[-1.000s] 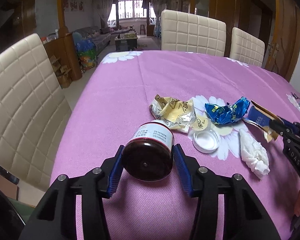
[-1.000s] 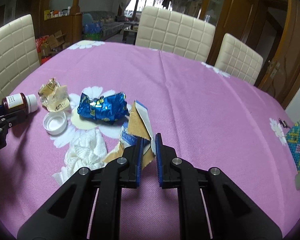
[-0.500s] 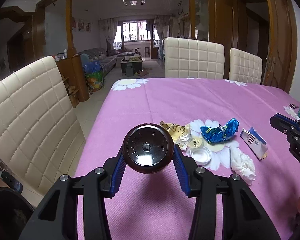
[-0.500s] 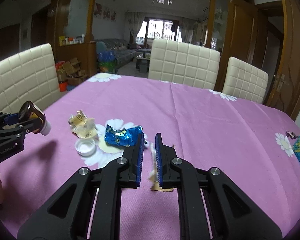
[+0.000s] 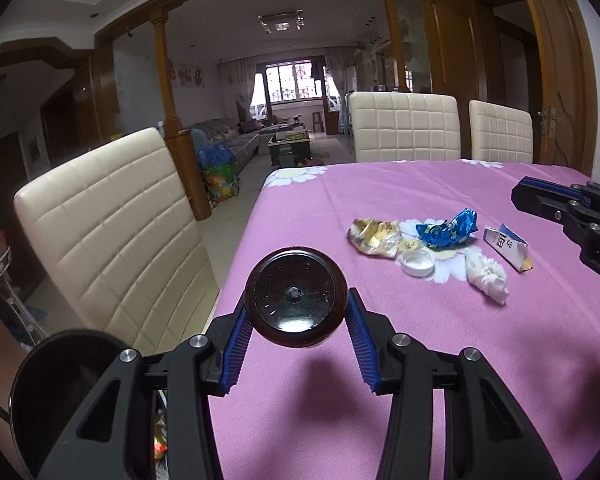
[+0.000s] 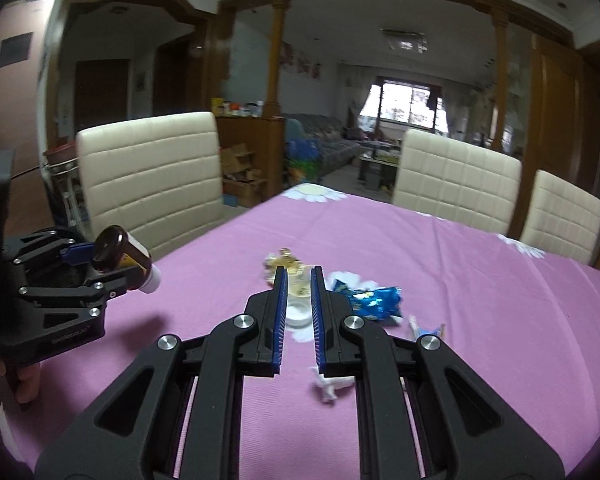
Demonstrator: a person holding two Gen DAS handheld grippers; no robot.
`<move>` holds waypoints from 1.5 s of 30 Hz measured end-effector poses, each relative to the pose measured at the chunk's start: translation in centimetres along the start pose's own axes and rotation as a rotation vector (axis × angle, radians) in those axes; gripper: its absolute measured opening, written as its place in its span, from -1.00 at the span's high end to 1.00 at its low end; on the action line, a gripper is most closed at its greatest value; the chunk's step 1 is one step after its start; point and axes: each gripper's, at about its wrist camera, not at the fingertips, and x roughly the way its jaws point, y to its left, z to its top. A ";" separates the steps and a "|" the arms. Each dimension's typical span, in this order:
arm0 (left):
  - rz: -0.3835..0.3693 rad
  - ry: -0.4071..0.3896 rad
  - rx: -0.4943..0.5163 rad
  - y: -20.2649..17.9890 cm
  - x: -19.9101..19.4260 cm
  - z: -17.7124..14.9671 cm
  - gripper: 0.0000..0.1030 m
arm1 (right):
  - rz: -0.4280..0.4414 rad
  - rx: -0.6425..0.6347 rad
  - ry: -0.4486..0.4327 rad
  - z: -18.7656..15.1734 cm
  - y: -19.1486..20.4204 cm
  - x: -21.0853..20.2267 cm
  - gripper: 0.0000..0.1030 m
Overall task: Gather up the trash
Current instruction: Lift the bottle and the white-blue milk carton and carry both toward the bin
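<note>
Left tongs gripping brown bottle, lifted

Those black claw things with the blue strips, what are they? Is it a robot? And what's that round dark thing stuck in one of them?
Not a robot: a person holds two squeeze-tools, each with a camera looking along its fingers. In the left tool's picture, the left gripper pinches a brown bottle; you see its round bottom. The right tool's picture shows that bottle from the side, lifted above the purple tablecloth. The right gripper holds nothing. On the table lie a gold wrapper, a blue wrapper, a white cap, a crumpled tissue and a small torn carton. It's trash to collect.
</note>
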 end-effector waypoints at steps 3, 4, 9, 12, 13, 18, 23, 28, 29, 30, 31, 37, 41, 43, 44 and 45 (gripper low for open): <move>0.022 0.003 -0.007 0.7 0.0 -0.4 0.13 | -0.149 -0.010 0.048 -0.1 -1.5 1.2 0.76; 0.025 0.007 -0.003 0.7 0.1 -0.4 0.13 | -0.183 0.030 0.088 -0.2 -3.0 1.9 0.71; 0.002 0.028 -0.008 0.2 0.8 -0.3 0.13 | -0.210 0.262 0.297 -1.7 -10.3 4.4 -0.02; -0.024 0.041 -0.020 -0.6 1.3 0.0 0.13 | -0.260 0.324 0.257 -1.8 -11.8 3.9 -0.79; -0.030 0.038 -0.016 -0.9 1.5 0.1 0.13 | -0.267 0.299 0.255 -1.6 -11.5 3.9 -0.75; -0.041 0.043 0.017 -2.5 1.9 0.1 0.13 | -0.243 0.289 0.419 -3.4 -11.4 8.2 -0.35; -0.039 0.057 0.028 -2.8 2.2 -0.2 0.13 | -0.268 0.260 0.502 -4.4 -10.9 9.9 0.31; -0.033 0.055 0.002 -2.1 1.9 -0.2 0.13 | -0.231 0.196 0.347 -2.4 -7.8 6.8 0.34; -0.029 0.052 0.002 -1.9 1.7 -0.3 0.13 | -0.201 0.168 0.299 -1.8 -6.5 5.9 0.34; -0.016 0.047 0.006 -1.8 1.4 -0.3 0.13 | -0.173 0.147 0.273 -1.4 -5.6 5.5 0.34; -0.005 0.042 0.009 -1.6 1.1 -0.3 0.13 | -0.150 0.129 0.258 -1.2 -4.7 5.1 0.34; 0.041 0.001 0.011 0.2 -1.6 -0.4 0.13 | -0.016 -0.002 0.225 -0.6 1.8 4.5 0.34; 0.068 -0.009 0.019 1.4 -3.1 -0.7 0.13 | 0.026 -0.046 0.209 -0.4 3.8 3.9 0.34; 0.084 -0.009 0.025 1.9 -3.6 -1.0 0.13 | 0.044 -0.069 0.198 0.0 5.1 3.8 0.34; 0.091 -0.008 0.028 2.1 -3.7 -1.2 0.13 | 0.050 -0.077 0.192 0.1 5.5 3.6 0.34; 0.102 -0.008 0.033 2.3 -4.0 -1.4 0.13 | 0.056 -0.090 0.184 0.3 6.0 3.6 0.34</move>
